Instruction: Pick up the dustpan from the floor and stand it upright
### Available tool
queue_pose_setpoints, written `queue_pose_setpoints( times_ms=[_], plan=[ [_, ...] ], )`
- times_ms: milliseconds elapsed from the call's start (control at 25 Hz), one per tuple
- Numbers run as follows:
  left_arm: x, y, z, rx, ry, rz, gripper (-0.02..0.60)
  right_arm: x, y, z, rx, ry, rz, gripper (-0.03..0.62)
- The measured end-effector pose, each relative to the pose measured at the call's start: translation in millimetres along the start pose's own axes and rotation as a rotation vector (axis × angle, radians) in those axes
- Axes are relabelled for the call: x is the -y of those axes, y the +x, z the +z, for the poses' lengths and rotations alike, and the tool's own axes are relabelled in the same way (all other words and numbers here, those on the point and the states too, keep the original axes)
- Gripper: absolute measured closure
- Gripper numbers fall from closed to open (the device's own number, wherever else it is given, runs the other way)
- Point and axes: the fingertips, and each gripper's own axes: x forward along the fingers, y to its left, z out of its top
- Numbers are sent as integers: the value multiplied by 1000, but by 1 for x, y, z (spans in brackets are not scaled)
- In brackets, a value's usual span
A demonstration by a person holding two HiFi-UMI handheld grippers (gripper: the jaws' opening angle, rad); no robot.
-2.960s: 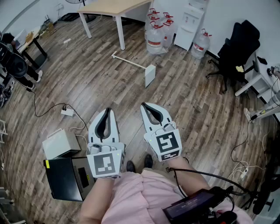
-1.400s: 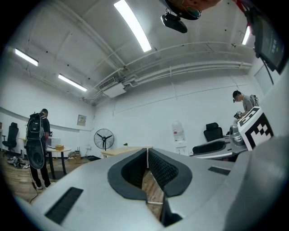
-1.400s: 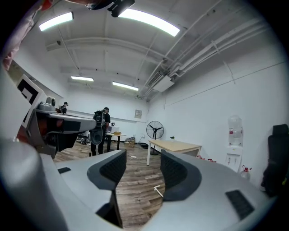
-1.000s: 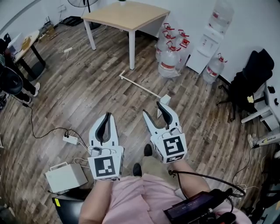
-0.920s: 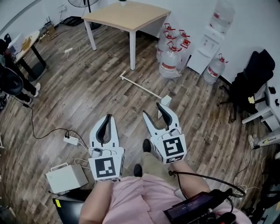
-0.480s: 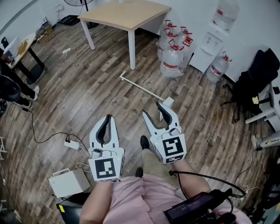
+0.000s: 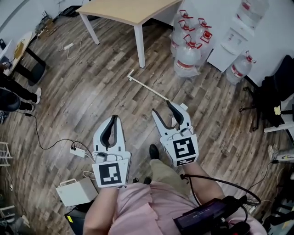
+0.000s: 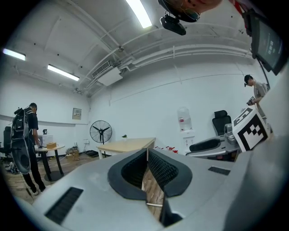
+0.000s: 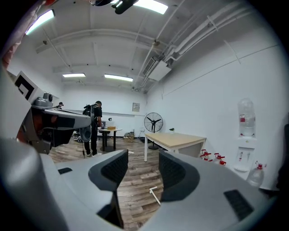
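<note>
The dustpan lies on the wooden floor in the head view. Its long white handle (image 7: 147, 86) runs from upper left down to the pan (image 7: 183, 106), which my right gripper mostly hides. That right gripper (image 7: 164, 109) hangs open just above the pan end, with nothing between its fingers. In the right gripper view the handle (image 9: 156, 195) shows on the floor between the spread jaws. My left gripper (image 7: 112, 120) is shut and empty, held over bare floor to the left of the dustpan. In the left gripper view its pads (image 8: 156, 169) meet at the tip.
A wooden table (image 7: 128, 11) stands beyond the dustpan, with several water bottles (image 7: 188, 55) and a dispenser (image 7: 229, 41) to its right. A power strip and cable (image 7: 78, 151) and a white box (image 7: 76, 192) lie at lower left. A black chair (image 7: 280, 87) is at right.
The view has moved forward toward the dustpan, so the pan now sits right at my right gripper's tips. Both grippers keep their states.
</note>
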Motion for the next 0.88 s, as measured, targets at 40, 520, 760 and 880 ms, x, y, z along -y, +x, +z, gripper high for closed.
queue_pose_setpoints(
  times_ms=[40,520,760,880],
  plan=[
    [-1,13,3,2,3,5,561,9,11,2,0,0,9,382],
    [-40,86,29,30,37,107,561,57,106,39,57,-29,77,385],
    [-80,116,8,11,0,143,561,54,159,36,33,-50,105,385],
    [-102,141,1,10,-13,148,561,56,190,34,16,-58,109,385]
  ],
)
